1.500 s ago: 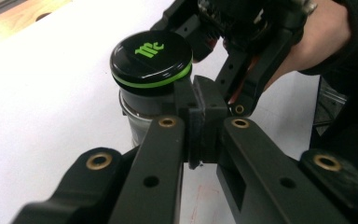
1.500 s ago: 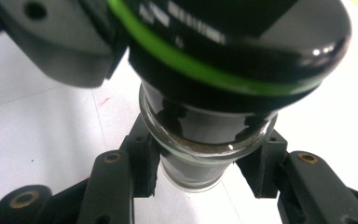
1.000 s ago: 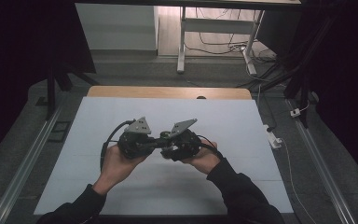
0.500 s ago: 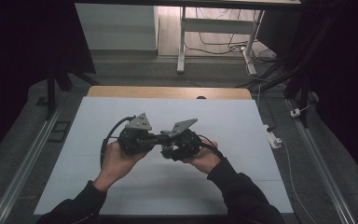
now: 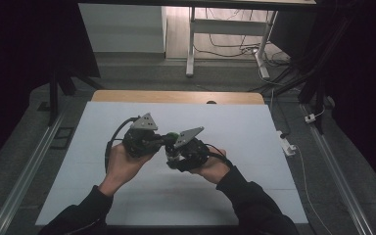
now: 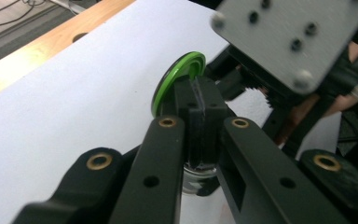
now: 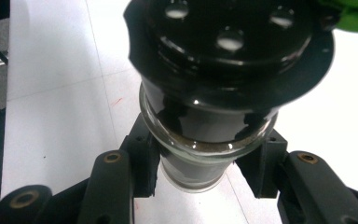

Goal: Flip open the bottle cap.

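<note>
My left gripper (image 5: 162, 141) and right gripper (image 5: 172, 152) are black, brass-riveted, topped with screwed grey plates; my sleeves (image 5: 254, 203) are dark.

small clear glass jar (image 7: 200, 154): glossy, smooth, lots of reflections
black plastic lid with holes (image 7: 228, 51): shiny
green plastic flip cap (image 6: 175, 79): smooth, slight sheen
table's white sheet (image 5: 254, 127): matt, papery
table's far wooden edge (image 5: 176, 96): light, satin
black fingers (image 6: 161, 158): matt plastic, brass rivets

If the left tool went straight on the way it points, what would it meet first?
Probably the right tool: it faces it closely. The left tool already clamps the black cap with the green lid of a glass jar.
</note>
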Action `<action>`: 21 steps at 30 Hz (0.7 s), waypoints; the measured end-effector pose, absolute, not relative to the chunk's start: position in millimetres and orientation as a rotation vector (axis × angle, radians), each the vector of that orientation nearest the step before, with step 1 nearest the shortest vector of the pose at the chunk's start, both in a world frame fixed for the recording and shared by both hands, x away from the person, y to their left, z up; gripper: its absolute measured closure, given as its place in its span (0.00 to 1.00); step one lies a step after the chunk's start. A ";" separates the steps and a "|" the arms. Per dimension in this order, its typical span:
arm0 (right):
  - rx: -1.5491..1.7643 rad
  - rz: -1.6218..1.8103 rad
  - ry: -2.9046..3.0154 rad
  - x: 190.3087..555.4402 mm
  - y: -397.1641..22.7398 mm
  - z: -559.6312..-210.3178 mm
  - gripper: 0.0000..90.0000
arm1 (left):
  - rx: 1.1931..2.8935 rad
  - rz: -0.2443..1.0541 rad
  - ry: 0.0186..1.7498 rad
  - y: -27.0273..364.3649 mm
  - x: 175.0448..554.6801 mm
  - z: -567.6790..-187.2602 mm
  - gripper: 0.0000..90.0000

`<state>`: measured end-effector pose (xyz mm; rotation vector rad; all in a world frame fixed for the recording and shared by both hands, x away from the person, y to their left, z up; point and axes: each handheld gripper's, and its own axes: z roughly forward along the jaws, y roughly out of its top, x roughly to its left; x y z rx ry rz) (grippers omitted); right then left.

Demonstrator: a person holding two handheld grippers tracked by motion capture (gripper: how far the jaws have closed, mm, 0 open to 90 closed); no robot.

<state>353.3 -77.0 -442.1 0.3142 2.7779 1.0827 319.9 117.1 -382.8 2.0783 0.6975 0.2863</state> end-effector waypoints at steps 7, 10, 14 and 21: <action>0.318 1.087 2.776 354.2 -77.1 -442.7 0.59 | 2.079 0.286 0.703 119.1 321.1 -384.3 0.99; 0.319 1.089 2.774 354.5 -77.5 -442.7 0.59 | 2.080 0.292 0.695 119.1 319.9 -383.1 0.99; 0.323 1.093 2.770 354.7 -77.8 -442.4 0.59 | 2.081 0.299 0.688 121.3 317.5 -380.3 0.95; 0.333 1.105 2.762 356.4 -79.4 -441.5 0.59 | 2.083 0.302 0.689 125.0 313.1 -381.3 0.85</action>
